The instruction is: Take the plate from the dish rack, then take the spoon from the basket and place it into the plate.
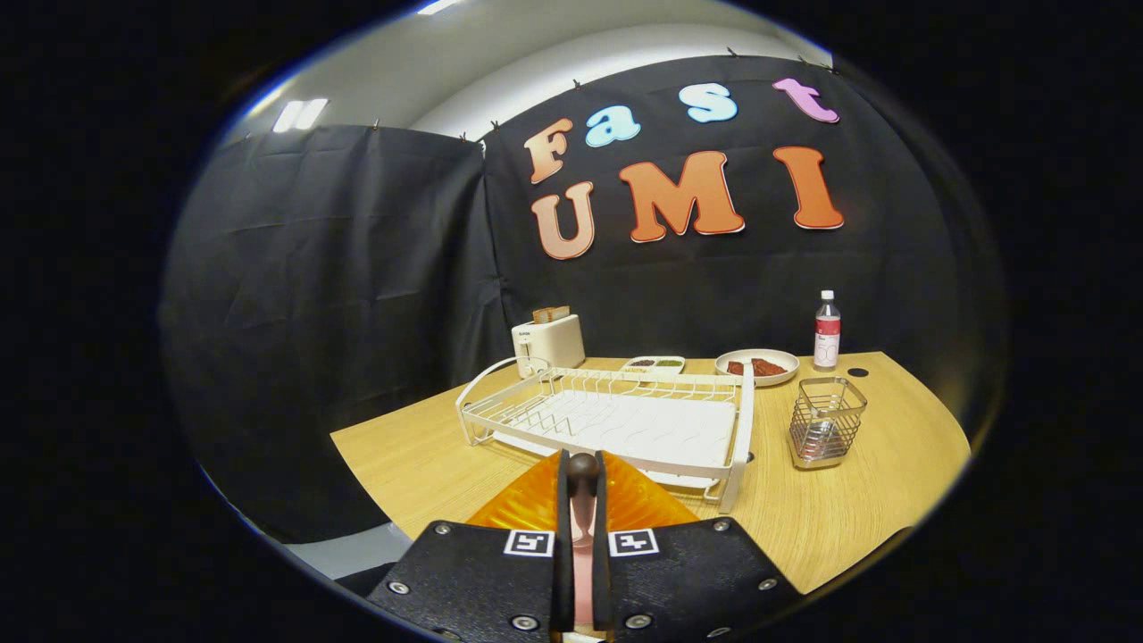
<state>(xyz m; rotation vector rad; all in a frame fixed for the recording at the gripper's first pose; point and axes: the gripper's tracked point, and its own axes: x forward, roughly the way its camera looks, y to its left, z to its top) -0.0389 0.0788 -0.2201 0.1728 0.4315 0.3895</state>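
Observation:
My gripper (582, 478) is shut on the spoon (582, 522), whose pale pink handle runs between the two fingers and ends in a dark rounded tip just at the fingertips. Right under the fingers lies the orange ribbed plate (522, 507), on the wooden table in front of the dish rack; the fingers cover its middle. The white wire dish rack (625, 420) stands just beyond the plate with nothing in it. The small metal wire basket (826, 421) stands to the right of the rack.
At the back of the wooden table (857, 509) are a white toaster (546, 344), a small tray of sauces (654, 364), a white plate with brown food (756, 366) and a bottle (827, 332). The table's near edge falls away left of the orange plate.

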